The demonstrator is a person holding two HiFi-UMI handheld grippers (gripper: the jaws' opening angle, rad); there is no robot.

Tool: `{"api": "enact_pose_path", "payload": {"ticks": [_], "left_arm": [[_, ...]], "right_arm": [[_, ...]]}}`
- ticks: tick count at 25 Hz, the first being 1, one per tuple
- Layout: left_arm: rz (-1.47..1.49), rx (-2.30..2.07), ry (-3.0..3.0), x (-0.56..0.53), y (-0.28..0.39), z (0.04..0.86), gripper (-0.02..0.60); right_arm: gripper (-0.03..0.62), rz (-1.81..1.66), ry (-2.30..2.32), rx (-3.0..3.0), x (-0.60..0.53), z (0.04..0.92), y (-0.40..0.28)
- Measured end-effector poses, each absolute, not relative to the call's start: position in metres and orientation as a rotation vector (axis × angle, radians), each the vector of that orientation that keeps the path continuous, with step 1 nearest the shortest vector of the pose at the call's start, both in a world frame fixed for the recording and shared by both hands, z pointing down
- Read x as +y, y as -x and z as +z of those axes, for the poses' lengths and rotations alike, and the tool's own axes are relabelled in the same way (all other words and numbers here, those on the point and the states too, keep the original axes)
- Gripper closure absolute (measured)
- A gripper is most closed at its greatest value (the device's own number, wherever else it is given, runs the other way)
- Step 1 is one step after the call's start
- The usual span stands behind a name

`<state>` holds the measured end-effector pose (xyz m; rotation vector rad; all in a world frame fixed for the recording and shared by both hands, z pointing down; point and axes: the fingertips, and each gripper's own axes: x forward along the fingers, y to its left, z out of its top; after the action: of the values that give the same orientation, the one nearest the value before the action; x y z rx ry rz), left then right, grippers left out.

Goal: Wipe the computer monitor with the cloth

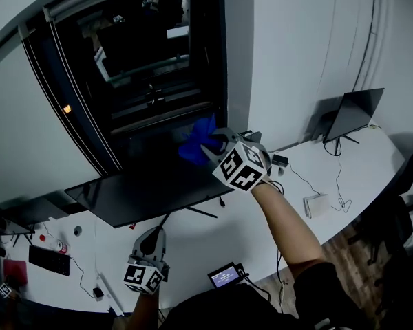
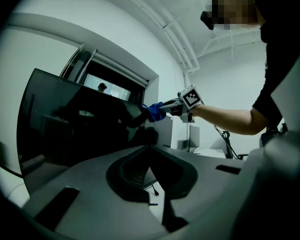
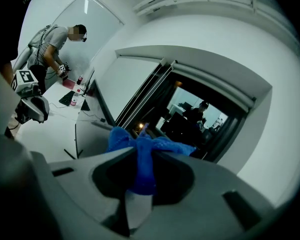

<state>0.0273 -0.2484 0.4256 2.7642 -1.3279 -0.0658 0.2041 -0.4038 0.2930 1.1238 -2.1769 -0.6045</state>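
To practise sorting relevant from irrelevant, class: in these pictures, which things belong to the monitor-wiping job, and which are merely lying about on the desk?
Belong to the job:
- blue cloth
- monitor
- right gripper, shut on the cloth

Lying about:
- laptop
- keyboard
- white box
- small screen
- left gripper, shut and empty

We see only part of the cloth (image 1: 191, 147); the right gripper (image 1: 208, 147) covers its near end in front of the monitor (image 1: 138, 198).
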Motion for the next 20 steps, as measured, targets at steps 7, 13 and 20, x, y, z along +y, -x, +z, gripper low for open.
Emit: {"api": "enact_pose_path", "payload": {"ticks": [7,13,20], "left_arm": [[-0.066,-1.38,-2.728,-0.238,-0.032,0.433,0.588],[-0.083,-1.414,-2.698,-0.239,-0.031,0.438,0.588],[-0.088,-1.37,-2.727,-0.246,-0.05,0.437,0.588]], "right_arm": [[0.513,-0.576,-1.14,-2.187,-0.407,0.293,-0.233],[0.513,-0.546,-1.176,-2.192,-0.409,0.292,-0.259],[0.513,-0.512,-1.206,-2.188,-0.412,0.294,-0.282]]}}
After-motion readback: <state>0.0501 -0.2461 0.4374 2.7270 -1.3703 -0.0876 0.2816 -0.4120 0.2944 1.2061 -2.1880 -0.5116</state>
